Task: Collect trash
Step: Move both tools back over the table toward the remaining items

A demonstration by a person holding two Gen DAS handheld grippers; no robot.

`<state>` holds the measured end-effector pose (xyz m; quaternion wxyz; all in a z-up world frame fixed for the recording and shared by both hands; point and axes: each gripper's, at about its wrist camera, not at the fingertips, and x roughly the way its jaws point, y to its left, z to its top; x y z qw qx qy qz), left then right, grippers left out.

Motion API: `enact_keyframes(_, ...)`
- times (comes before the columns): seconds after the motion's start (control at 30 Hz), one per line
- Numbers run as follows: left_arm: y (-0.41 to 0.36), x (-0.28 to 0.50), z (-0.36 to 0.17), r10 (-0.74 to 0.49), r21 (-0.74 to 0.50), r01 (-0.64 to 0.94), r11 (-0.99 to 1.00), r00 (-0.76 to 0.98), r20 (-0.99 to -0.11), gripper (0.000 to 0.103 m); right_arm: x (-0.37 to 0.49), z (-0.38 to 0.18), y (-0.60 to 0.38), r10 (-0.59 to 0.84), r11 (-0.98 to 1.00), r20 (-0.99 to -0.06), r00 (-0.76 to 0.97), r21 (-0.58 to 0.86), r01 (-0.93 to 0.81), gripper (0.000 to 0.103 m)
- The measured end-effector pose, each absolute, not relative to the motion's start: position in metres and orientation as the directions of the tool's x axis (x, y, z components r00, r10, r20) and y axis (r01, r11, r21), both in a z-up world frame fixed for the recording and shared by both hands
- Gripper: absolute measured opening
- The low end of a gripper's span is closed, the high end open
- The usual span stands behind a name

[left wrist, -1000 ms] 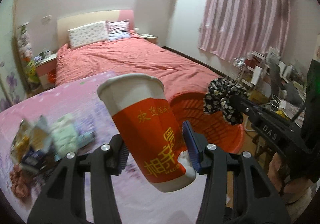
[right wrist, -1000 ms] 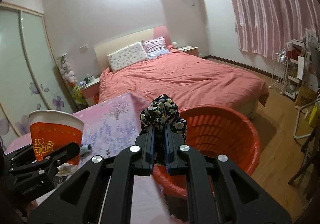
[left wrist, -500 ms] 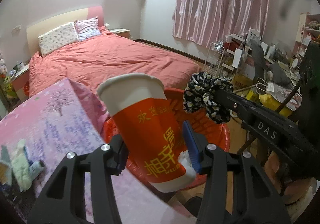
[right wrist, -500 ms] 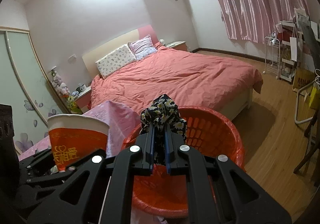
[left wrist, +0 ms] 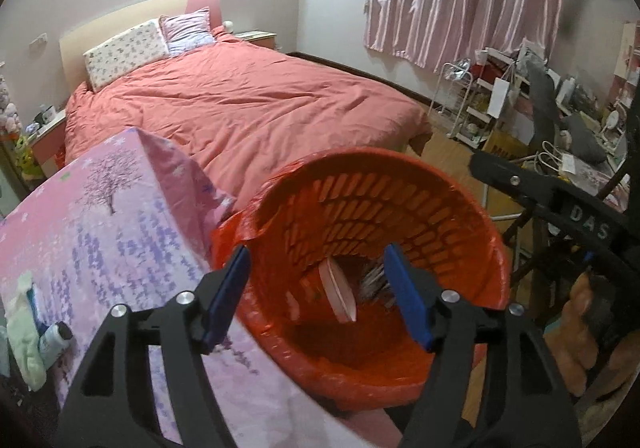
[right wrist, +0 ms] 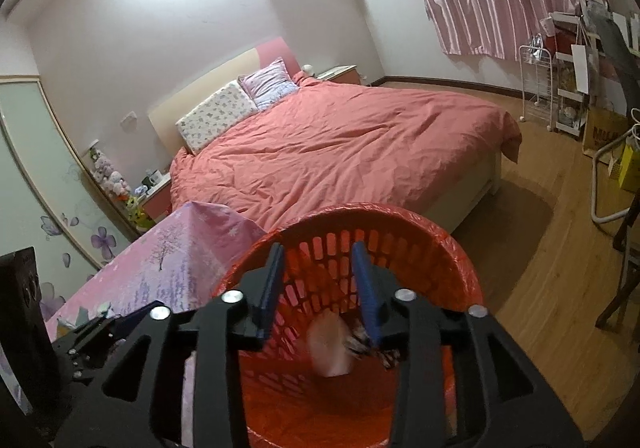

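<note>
While both grippers are held over the orange basket (left wrist: 472,332), nothing is seen between either pair of jaws. The left gripper (left wrist: 316,288) is spread wide and opening further, and the right gripper (right wrist: 318,284) is parted more narrowly and also opening. Inside the basket, a cup (left wrist: 338,298) is seen blurred on its side, with a dark patterned bundle (right wrist: 370,344) just to its right. The remaining trash (left wrist: 28,332), a pale crumpled item and a small bottle, is found on the pink-clothed table (left wrist: 120,232), at the near left edge of the left wrist view. That trash lies to the left of both grippers and well apart from the basket. The left gripper is judged the nearer, so a swing leftward by it seems called for.
</note>
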<state>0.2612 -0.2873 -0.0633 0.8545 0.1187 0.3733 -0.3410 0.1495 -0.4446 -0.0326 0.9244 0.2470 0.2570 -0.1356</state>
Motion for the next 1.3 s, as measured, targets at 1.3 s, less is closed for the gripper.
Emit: enact_keyframes(1.3, 0.131, 0.233, -0.072, -0.056, -0.043, 0.036, 0.998, 0.669, -0.741, 0.068, 0.187, -0.036, -0.170, 0.125, 0.983, -0.684, 0.718, 0.184, 0.004, 0.058)
